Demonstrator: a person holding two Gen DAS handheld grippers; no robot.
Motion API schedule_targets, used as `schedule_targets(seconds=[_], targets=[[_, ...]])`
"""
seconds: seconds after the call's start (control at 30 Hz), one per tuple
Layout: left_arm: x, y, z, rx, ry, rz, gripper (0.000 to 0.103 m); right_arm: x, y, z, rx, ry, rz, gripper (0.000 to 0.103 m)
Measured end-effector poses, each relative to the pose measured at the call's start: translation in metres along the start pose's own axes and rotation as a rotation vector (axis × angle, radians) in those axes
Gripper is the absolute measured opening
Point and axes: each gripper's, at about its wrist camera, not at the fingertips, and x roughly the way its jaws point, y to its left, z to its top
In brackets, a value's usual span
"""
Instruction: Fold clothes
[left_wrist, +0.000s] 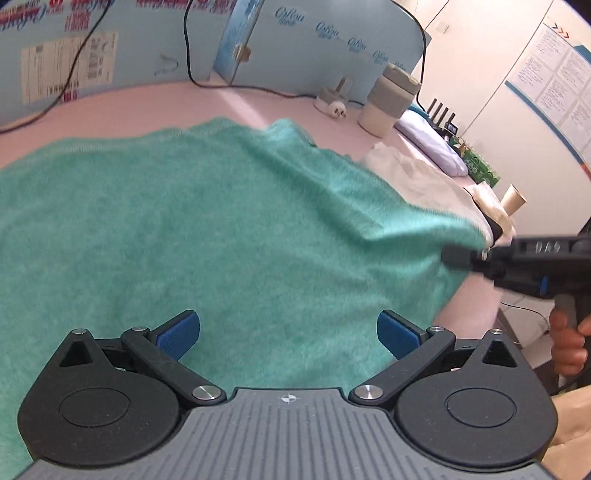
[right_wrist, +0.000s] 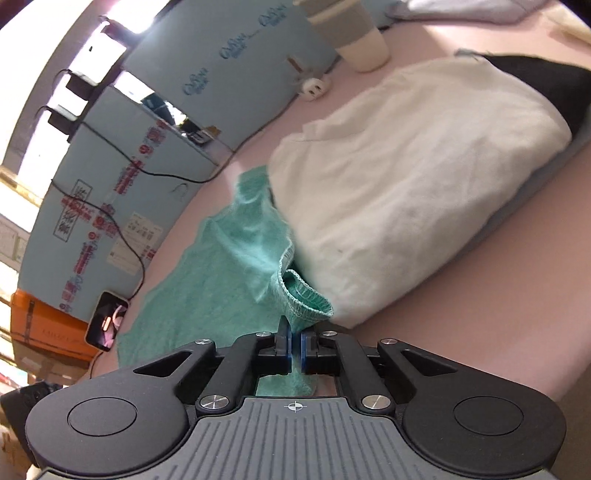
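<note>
A green fuzzy garment (left_wrist: 207, 221) lies spread over the pink table (left_wrist: 147, 107). My left gripper (left_wrist: 288, 334) hovers over its near part, blue pads wide apart, nothing between them. From the right side, my right gripper (left_wrist: 456, 254) pinches the garment's right edge, with a hand on its handle. In the right wrist view the right gripper (right_wrist: 295, 345) is shut on a stitched hem of the green garment (right_wrist: 221, 288), which bunches up just past the pads. A folded white garment (right_wrist: 406, 184) lies beside that hem.
A grey-and-cream cup (left_wrist: 388, 99) and a white plug (left_wrist: 332, 103) stand at the back by the blue cardboard wall (left_wrist: 122, 44). Black cables run down the wall. More folded clothes (left_wrist: 432, 142) lie at the right edge. A phone (right_wrist: 105, 321) rests near an orange box.
</note>
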Motion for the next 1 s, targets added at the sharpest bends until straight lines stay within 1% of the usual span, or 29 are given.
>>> schedule_targets(seconds=[0.1, 0.2, 0.23, 0.33, 0.4, 0.5, 0.6, 0.63, 0.73, 0.8, 0.83, 0.9, 0.97, 1.0], targets=[[0.000, -0.002, -0.007, -0.005, 0.011, -0.031, 0.103, -0.004, 0.027, 0.007, -0.092, -0.042, 0.033, 0.005], [-0.003, -0.004, -0.012, -0.002, 0.005, -0.054, 0.103, 0.006, 0.056, 0.021, -0.152, -0.057, 0.084, 0.005], [-0.005, -0.004, -0.013, -0.001, 0.001, -0.052, 0.103, 0.012, 0.067, 0.025, -0.178, -0.056, 0.103, 0.005], [-0.017, -0.002, -0.017, -0.015, -0.034, -0.030, 0.103, 0.035, 0.115, 0.024, -0.310, -0.021, 0.205, 0.005], [-0.031, 0.005, -0.022, -0.046, -0.067, -0.001, 0.103, 0.051, 0.148, 0.024, -0.397, 0.004, 0.274, 0.005], [-0.055, 0.014, -0.036, -0.103, -0.097, 0.087, 0.103, 0.076, 0.201, 0.008, -0.495, 0.078, 0.393, 0.005], [-0.080, 0.024, -0.055, -0.165, -0.125, 0.189, 0.103, 0.091, 0.252, -0.025, -0.626, 0.154, 0.519, 0.005], [-0.089, 0.027, -0.062, -0.193, -0.137, 0.209, 0.103, 0.096, 0.263, -0.036, -0.667, 0.184, 0.560, 0.005], [-0.110, 0.035, -0.085, -0.287, -0.163, 0.259, 0.103, 0.107, 0.297, -0.077, -0.802, 0.334, 0.666, 0.005], [-0.121, 0.040, -0.100, -0.348, -0.174, 0.287, 0.103, 0.117, 0.313, -0.107, -0.888, 0.454, 0.697, 0.005], [-0.126, 0.043, -0.107, -0.379, -0.180, 0.301, 0.103, 0.122, 0.318, -0.119, -0.922, 0.511, 0.692, 0.006], [-0.132, 0.047, -0.118, -0.431, -0.186, 0.320, 0.103, 0.132, 0.324, -0.141, -0.971, 0.614, 0.671, 0.011], [-0.135, 0.050, -0.123, -0.457, -0.195, 0.323, 0.103, 0.136, 0.325, -0.152, -0.980, 0.658, 0.648, 0.013], [-0.136, 0.051, -0.124, -0.466, -0.200, 0.322, 0.103, 0.135, 0.324, -0.153, -0.980, 0.662, 0.646, 0.021]])
